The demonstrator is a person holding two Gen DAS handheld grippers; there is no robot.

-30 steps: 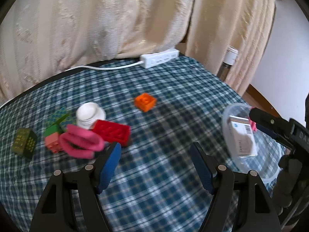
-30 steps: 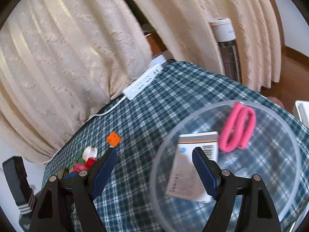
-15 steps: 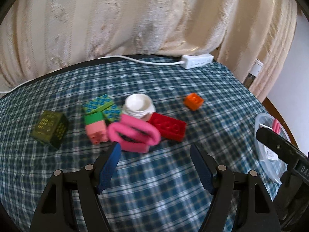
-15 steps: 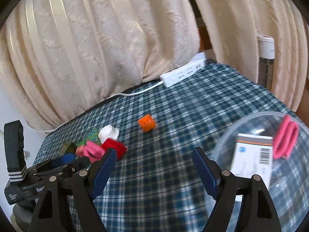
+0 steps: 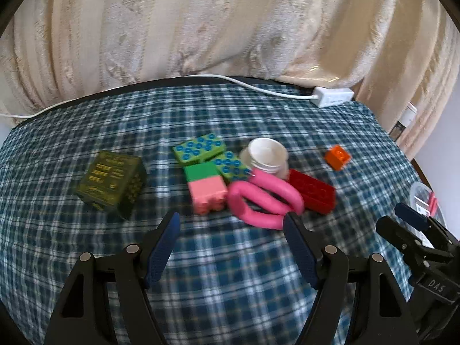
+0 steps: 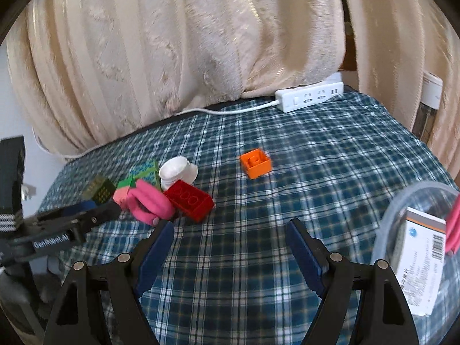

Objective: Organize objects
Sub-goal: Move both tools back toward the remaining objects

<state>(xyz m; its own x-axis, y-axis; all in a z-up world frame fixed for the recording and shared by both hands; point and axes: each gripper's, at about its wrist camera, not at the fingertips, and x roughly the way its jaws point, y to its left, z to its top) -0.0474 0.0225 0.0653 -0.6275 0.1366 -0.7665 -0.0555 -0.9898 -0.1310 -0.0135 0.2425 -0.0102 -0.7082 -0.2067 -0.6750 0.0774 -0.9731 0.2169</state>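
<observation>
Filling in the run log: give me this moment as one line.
left tool: open, empty, facing pink loop | right tool: open, empty | clear bowl: holds white box | orange brick: alone on cloth

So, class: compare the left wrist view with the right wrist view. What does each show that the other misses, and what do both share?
Only the left wrist view shows the blue-studded tops of the green bricks. Only the right wrist view shows the white carton clearly, in the clear bowl. Both share the pink loop, red brick, orange brick, white power strip, and each open tool: left, right.
</observation>
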